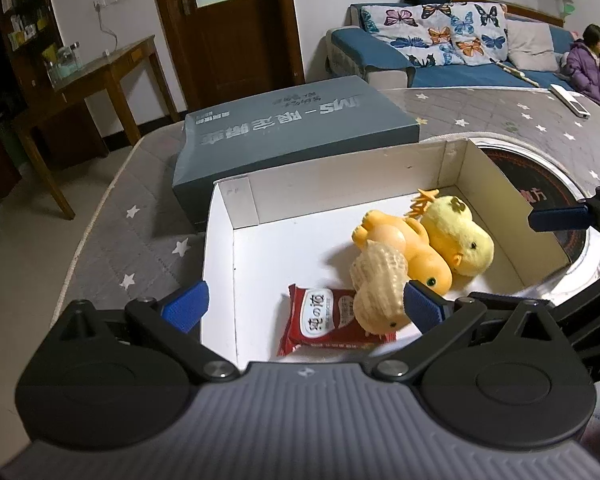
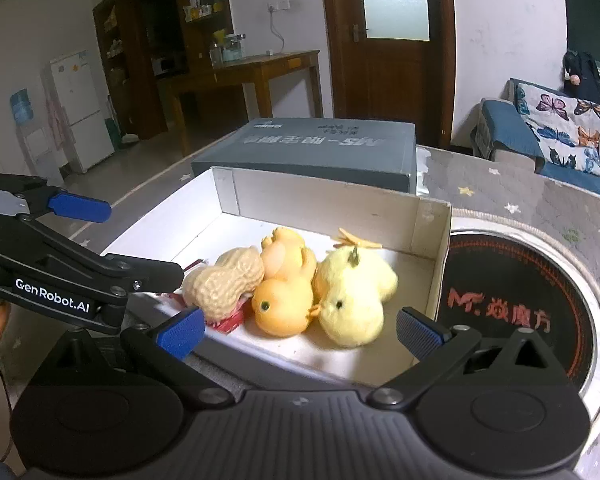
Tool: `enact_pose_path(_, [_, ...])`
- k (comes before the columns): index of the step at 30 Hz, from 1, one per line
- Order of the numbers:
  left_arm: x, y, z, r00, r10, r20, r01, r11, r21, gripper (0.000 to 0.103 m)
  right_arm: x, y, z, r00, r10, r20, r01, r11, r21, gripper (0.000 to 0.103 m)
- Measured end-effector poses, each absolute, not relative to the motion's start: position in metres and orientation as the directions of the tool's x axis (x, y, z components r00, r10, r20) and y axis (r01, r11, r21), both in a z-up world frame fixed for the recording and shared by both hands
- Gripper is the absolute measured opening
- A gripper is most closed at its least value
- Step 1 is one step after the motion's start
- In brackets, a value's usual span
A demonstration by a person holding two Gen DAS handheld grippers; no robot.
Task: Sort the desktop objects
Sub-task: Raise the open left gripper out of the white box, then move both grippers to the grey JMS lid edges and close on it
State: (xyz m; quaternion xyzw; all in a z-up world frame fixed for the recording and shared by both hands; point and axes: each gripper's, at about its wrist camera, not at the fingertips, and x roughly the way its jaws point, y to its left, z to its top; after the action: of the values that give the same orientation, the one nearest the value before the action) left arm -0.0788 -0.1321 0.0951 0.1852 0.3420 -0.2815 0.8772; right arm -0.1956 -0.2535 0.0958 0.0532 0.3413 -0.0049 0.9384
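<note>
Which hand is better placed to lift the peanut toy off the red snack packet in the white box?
Probably left. The left tongs stand open with the peanut toy right by one pad. The right tongs, also open, sit in front of the two ducks.

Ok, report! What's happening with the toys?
Both hand-held grippers, left and right, open, empty. Peanut toy, orange duck, yellow chick in white box. Nothing blocking.

Red snack packet (image 1: pixel 324 322): far end hidden under the peanut toy (image 1: pixel 380 284); from my right wrist view only a red sliver shows. Print on the grey box lid (image 1: pixel 296 120) too blurred to read. My left gripper (image 2: pixel 92 240) is cut off by the frame edge (left side).
</note>
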Motion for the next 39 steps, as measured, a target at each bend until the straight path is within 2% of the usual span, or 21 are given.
enact_pose_path(14, [-0.004,-0.137,0.116,0.605,-0.371,-0.704,0.567,0.822,0.055,0.103,-0.144,-0.283,0.123,0.779,0.010,-0.627,0.062,0.994,0.093,0.103])
enact_pose_path(25, [0.086,-0.127,0.115,0.555,-0.429,-0.713,0.493,0.860,-0.134,0.103,-0.075,-0.317,0.133,0.776,-0.011,-0.630,0.124,0.983,0.136,0.103])
enact_pose_path(35, [0.158,-0.118,0.088,0.471,-0.508,-0.721,0.406,0.851,-0.335,0.103,-0.013,-0.355,0.100,0.734,0.053,-0.677,0.190,0.941,0.280,0.103])
enact_pose_path(39, [0.174,-0.118,0.075,0.440,-0.517,-0.734,0.372,0.849,-0.375,0.103,0.004,-0.365,0.085,0.720,0.065,-0.690,0.208,0.929,0.305,0.103])
